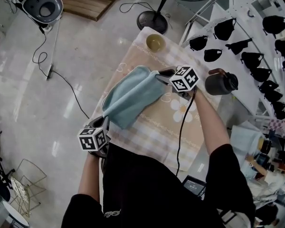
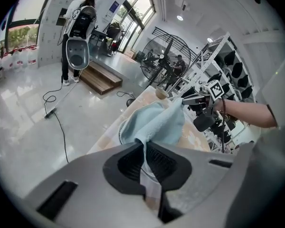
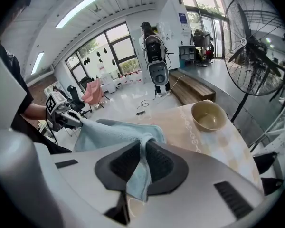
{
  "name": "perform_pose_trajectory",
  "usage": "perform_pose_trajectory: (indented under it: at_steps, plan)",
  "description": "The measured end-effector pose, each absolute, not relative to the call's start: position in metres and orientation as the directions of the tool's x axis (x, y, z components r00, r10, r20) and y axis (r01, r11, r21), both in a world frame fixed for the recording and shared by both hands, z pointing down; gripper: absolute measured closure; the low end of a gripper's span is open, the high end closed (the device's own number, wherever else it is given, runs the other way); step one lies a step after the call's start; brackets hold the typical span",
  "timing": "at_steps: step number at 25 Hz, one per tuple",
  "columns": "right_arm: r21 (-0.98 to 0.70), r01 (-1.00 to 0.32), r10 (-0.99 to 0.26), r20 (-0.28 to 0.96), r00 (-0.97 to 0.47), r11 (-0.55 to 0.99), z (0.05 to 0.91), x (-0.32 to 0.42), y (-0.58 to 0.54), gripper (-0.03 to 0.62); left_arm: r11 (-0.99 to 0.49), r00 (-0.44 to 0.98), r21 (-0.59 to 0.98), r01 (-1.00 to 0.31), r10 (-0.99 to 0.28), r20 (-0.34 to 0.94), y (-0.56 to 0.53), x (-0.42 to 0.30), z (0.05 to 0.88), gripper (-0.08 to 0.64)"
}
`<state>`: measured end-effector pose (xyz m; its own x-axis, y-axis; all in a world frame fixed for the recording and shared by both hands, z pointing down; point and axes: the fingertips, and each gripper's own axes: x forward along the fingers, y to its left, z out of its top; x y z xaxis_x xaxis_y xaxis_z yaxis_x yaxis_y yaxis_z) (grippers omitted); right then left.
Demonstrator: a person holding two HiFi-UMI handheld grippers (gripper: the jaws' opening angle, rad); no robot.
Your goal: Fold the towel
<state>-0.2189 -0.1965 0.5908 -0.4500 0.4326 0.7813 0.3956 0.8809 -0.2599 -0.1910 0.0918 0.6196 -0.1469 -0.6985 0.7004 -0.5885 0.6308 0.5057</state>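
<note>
A light blue towel [image 1: 132, 95] hangs stretched above the table [image 1: 156, 132], which has a beige checked cloth, and sags in the middle. My left gripper [image 1: 106, 121] is shut on its near corner at the table's front left edge; in the left gripper view the towel [image 2: 154, 125] runs out from the closed pads. My right gripper [image 1: 160, 75] is shut on the far corner, further back and to the right. In the right gripper view a fold of the towel [image 3: 115, 131] is pinched between the pads and a strip dangles below them.
A yellowish bowl [image 1: 155, 42] stands at the table's far end, also seen as the bowl [image 3: 209, 115]. A black jug [image 1: 221, 82] sits at the right edge. A fan base [image 1: 152, 20], a rack of black items [image 1: 256, 56] and a floor cable [image 1: 61, 80] surround the table.
</note>
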Motion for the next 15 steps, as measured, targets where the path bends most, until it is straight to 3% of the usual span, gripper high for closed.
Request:
perform_pose_trajectory:
  at_steps: [15]
  plan:
    - [-0.220,0.341,0.359,0.831,-0.425,0.914,0.625,-0.288,-0.192,0.546,0.589,-0.060,0.547,-0.595,-0.711,0.701,0.096,-0.248,0.642,0.543]
